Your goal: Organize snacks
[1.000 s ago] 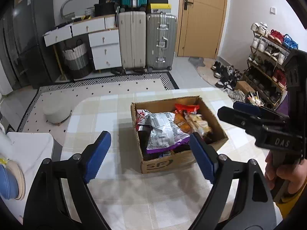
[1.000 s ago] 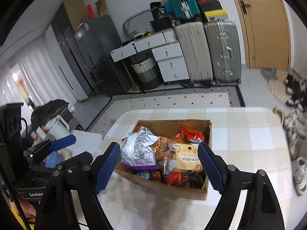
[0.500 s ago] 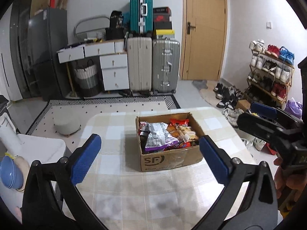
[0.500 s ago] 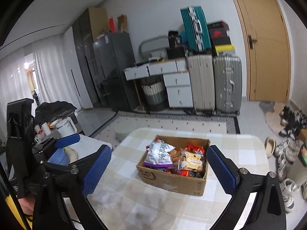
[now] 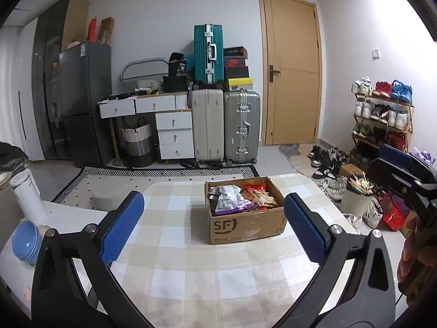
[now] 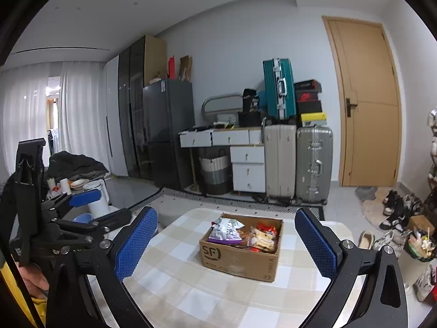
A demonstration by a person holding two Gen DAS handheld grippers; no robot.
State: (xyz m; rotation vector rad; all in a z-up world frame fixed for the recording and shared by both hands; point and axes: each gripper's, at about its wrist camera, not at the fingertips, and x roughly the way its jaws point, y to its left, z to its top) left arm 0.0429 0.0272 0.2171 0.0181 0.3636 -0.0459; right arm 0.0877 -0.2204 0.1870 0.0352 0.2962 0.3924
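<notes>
Sitting toward the far end of the checked table [image 5: 191, 268], the cardboard box [image 5: 244, 225] already holds the snacks [image 5: 240, 196], a silver-and-purple bag on top and red and orange packets beside it, heaped about to the rim. Both claws are spread wide and hold nothing: the left gripper [image 5: 213, 228] frames the box from the near side, and the right gripper [image 6: 226, 243] does too, with clear tabletop between each and the box. Neither touches it.

Judging by the full box and bare table, the packing looks done or nearly so; if another reach is needed, it is best made from above, straight down onto a single packet, so the fingers do not catch the box wall or drag the loose bags out.

Open room is good in front: the tabletop is bare on the near side of the box. The table's rounded far edge lies just behind the box, so pushing it away risks tipping it over. To the right, past the table's edge, stand a bin [image 5: 355, 199] and shoes [image 5: 325, 164] on the floor.
</notes>
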